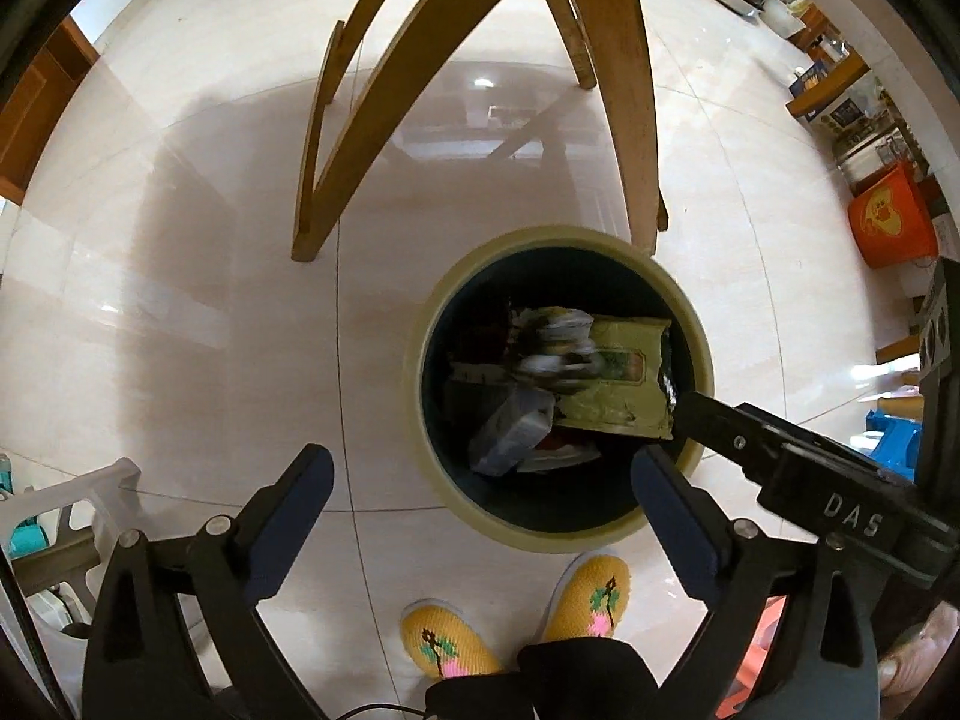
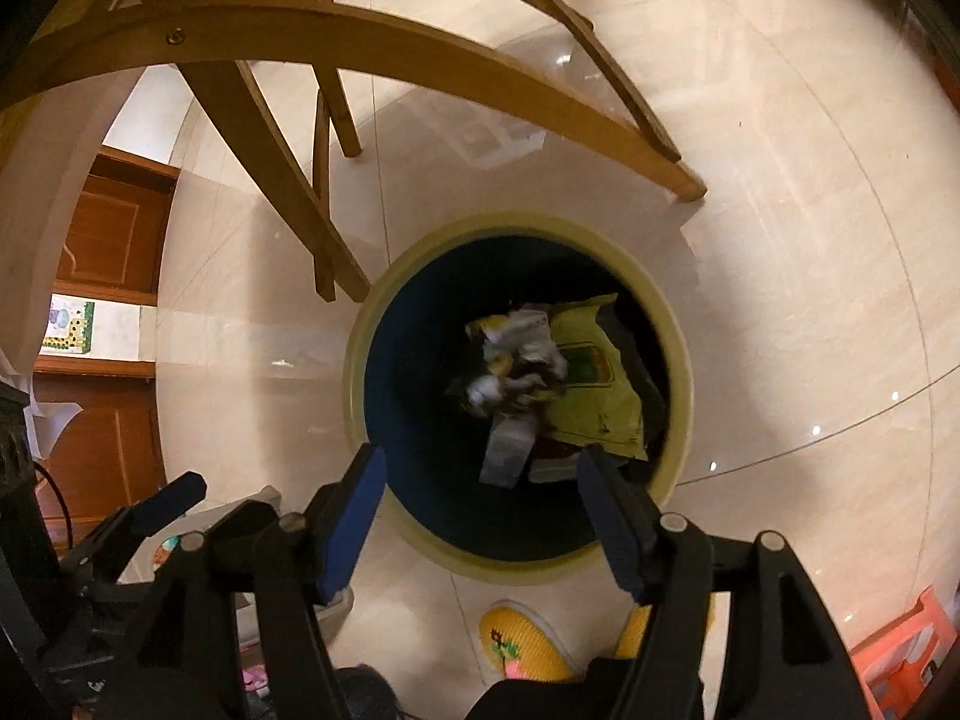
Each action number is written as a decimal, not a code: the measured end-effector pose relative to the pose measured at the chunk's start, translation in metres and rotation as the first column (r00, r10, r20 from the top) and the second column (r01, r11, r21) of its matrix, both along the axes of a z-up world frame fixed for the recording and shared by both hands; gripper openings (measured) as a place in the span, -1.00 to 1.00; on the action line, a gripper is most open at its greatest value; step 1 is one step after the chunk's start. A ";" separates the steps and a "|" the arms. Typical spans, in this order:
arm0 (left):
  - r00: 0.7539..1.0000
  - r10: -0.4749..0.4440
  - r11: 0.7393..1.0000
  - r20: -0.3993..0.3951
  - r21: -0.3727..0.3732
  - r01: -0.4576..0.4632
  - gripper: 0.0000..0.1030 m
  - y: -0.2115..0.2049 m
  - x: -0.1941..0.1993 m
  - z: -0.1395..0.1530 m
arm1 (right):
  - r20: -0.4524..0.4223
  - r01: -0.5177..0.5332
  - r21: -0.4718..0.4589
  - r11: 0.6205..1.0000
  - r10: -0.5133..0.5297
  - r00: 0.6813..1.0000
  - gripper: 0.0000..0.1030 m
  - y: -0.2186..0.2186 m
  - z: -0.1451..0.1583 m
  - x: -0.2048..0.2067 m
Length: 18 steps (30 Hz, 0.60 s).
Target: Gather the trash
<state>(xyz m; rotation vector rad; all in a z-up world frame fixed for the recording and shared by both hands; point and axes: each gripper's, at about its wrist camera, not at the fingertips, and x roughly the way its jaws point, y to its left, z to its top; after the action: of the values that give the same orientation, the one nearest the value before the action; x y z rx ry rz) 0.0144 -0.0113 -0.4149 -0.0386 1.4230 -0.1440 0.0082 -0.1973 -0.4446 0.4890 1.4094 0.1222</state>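
Glossy pale tiled floor (image 1: 180, 300) under curved wooden chair legs (image 1: 372, 108). On it, one round bin (image 1: 420, 420) with pale green rim and dark inside, holding the trash: one yellow-green packet (image 1: 618, 384), one blurred crumpled wad of paper (image 1: 558, 348), one grey plastic wrapper (image 1: 510, 432), something red and white beneath. Over the bin, left gripper (image 1: 480, 516) spread wide, nothing between the pads. Right gripper (image 2: 480, 516) likewise spread and empty, tips above the near rim. Below, two yellow knitted slippers (image 1: 594, 594).
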 end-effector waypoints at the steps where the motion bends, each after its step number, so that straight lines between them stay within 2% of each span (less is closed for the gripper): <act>1: 1.000 0.005 1.000 0.006 -0.001 -0.005 0.92 0.002 0.002 0.000 | 0.009 -0.004 -0.009 1.000 0.004 1.000 0.30 -0.001 0.001 0.000; 11: 0.998 0.027 1.000 0.065 -0.006 -0.026 0.92 0.002 0.006 0.030 | 0.050 -0.012 -0.078 0.997 0.015 0.999 0.30 -0.003 0.023 -0.003; 18: 0.996 0.025 1.000 0.087 -0.014 -0.024 0.92 0.005 -0.006 0.074 | 0.063 -0.021 -0.101 0.995 0.027 0.998 0.30 0.000 0.060 -0.010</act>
<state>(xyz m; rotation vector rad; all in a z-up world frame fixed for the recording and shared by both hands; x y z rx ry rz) 0.0089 -0.0061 -0.3405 -0.0596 1.3341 -0.1334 -0.0018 -0.1971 -0.3844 0.3818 1.3518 0.0855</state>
